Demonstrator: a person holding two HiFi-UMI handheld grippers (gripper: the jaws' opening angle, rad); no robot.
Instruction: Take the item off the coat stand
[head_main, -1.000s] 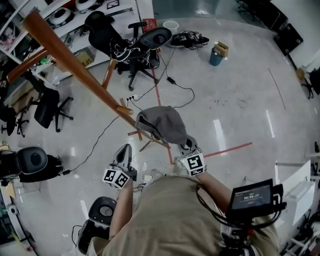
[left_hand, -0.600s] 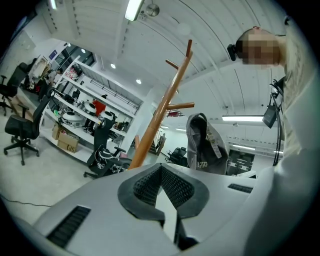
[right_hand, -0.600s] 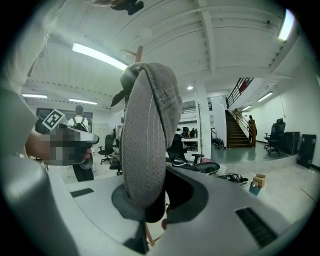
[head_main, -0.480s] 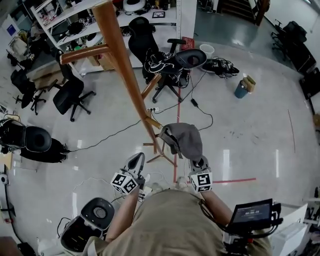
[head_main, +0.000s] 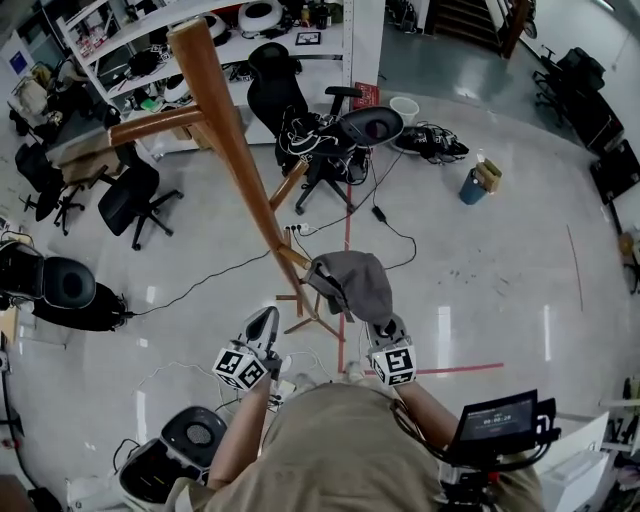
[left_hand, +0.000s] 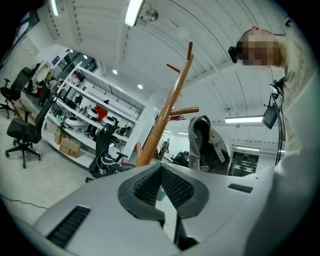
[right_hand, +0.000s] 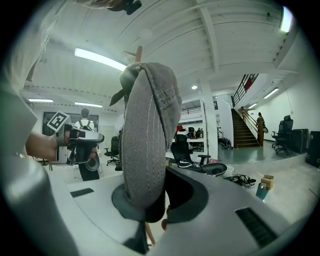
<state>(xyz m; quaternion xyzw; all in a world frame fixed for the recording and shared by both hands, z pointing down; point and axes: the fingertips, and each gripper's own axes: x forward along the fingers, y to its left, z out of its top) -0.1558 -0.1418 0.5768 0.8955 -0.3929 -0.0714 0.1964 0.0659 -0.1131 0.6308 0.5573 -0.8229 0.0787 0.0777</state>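
A tall wooden coat stand (head_main: 235, 160) leans across the head view, with short pegs low on its pole. My right gripper (head_main: 378, 325) is shut on a grey cap (head_main: 352, 285) and holds it just right of a low peg; I cannot tell whether cap and peg touch. In the right gripper view the cap (right_hand: 145, 145) rises from the jaws of the right gripper (right_hand: 155, 210) and fills the middle. My left gripper (head_main: 262, 322) is shut and empty, left of the cap. The left gripper view shows the stand (left_hand: 165, 120) and the hanging cap (left_hand: 205, 145) beyond my left gripper (left_hand: 160, 172).
Black office chairs (head_main: 135, 195) and a loaded chair (head_main: 335, 135) stand behind the stand's base. Cables (head_main: 390, 225) trail over the shiny floor beside a red tape line (head_main: 345, 235). A blue bin (head_main: 474, 184) sits far right, and shelves (head_main: 150, 40) line the back left.
The head view has swung, so the stand now looks more upright and nearer the middle. Both grippers have shifted a little, and the right one keeps its hold on the cap.
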